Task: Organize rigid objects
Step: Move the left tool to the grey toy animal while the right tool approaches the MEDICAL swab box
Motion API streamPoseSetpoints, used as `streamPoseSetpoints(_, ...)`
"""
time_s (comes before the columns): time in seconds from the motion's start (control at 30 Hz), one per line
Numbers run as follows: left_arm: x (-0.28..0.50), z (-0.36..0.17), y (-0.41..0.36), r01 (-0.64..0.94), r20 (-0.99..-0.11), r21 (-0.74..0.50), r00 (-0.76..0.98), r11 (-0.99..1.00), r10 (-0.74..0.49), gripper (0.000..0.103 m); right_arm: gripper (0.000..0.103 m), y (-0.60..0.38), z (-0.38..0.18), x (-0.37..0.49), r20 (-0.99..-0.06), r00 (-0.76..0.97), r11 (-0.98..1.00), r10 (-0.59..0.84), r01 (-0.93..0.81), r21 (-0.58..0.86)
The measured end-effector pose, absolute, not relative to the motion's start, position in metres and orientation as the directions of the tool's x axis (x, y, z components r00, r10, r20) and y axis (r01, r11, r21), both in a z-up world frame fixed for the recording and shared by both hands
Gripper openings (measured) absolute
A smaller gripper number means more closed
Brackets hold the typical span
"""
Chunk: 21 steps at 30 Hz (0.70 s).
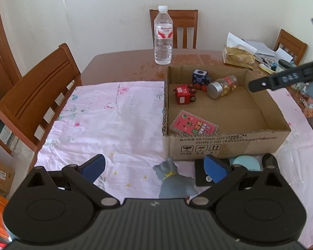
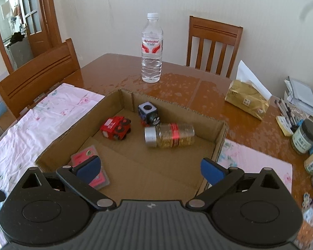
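A: From the left wrist view, the left gripper [image 1: 155,169] hangs with its blue pads wide apart and nothing between them, above the pink floral cloth [image 1: 98,120] on the brown wooden worktop [image 1: 123,62]. Just below it stands a grey cat figurine with a yellow collar [image 1: 173,180], which only this view shows. Also seen only here: a black flat square [image 1: 206,177] and a pale blue round disc [image 1: 245,163], both lying against the near wall of the shallow brown cardboard box [image 1: 225,143].

B: And inside the box?

A: Four things: one red toy train car [image 1: 184,95], one dark blue toy cube car [image 1: 200,76], one clear jar with a silver lid lying on its side [image 1: 222,86], and one pink card pack [image 1: 194,126] in the near-left corner. A black finger of the right gripper reaches in over the box's right edge.

B: The right wrist view?

A: The right gripper [image 2: 149,168] hovers over the box [image 2: 219,139], fingers spread, empty. The same four items lie below: red car [image 2: 115,129], blue cube [image 2: 149,113], jar [image 2: 170,135], and card pack [image 2: 89,166], partly hidden by the left pad. One clear water bottle [image 2: 152,48] stands behind the box; a gold tissue pack [image 2: 247,99] and small jars sit at the right.
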<state>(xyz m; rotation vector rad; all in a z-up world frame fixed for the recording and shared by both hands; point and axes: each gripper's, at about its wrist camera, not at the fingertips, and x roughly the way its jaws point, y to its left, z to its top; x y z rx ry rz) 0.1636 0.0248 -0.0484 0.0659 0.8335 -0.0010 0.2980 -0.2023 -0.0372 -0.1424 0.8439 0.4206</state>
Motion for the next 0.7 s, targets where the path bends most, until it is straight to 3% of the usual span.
streamPoseSetpoints(0.7,0.153,-0.077,0.016,0.120,-0.803,0.045,0.595,0.992,-0.035,0.101,0.103,-0.215,-0.070,0.199,-0.778,0.548,0.927,0.307,-0.355,0.116)
